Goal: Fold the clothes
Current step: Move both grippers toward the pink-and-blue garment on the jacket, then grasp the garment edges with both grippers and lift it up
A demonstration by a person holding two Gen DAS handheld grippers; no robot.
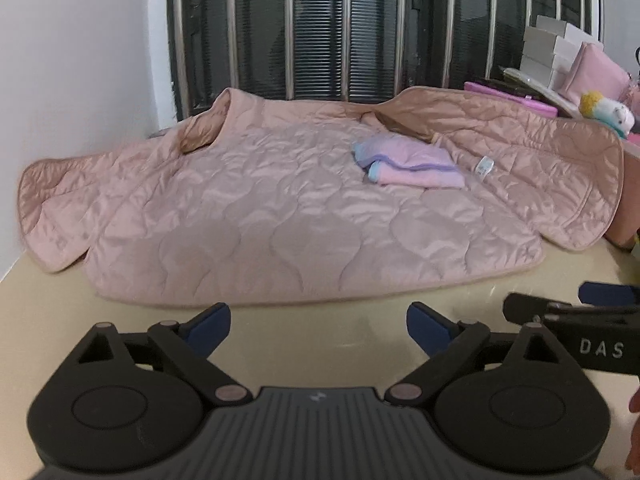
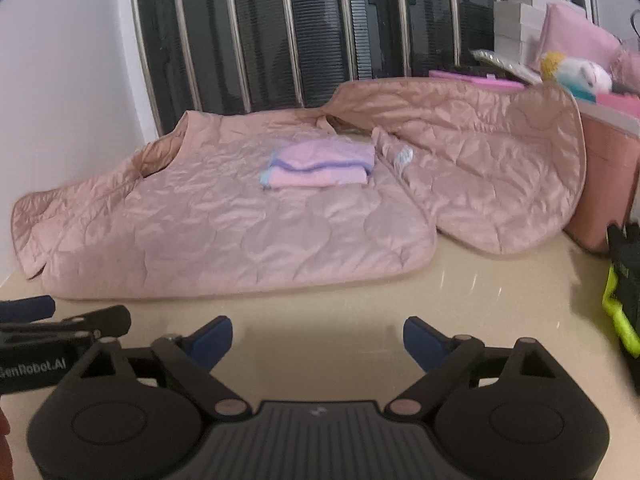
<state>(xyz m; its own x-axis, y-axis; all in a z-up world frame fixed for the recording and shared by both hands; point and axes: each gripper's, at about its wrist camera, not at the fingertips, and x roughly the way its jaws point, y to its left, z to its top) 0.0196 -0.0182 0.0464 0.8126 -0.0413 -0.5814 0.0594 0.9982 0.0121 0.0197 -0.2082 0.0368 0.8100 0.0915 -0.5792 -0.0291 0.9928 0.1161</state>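
A shiny cream surface (image 1: pixel 320 312) fills the near part of both views. Behind it stands a dark window with shiny metal bars (image 1: pixel 348 28). A plain white wall (image 1: pixel 80 60) is on the left. Far right there is a stack of white boxes (image 2: pixel 516 24), a pink bag (image 2: pixel 576 40) beside it, and a soft toy (image 2: pixel 576 72) with a yellow top. A black and bright yellow thing (image 2: pixel 624 300) sits at the right edge.

Folded cloth (image 1: pixel 412 164) lies on jacket (image 1: pixel 280 220), on table (image 1: pixel 320 320).
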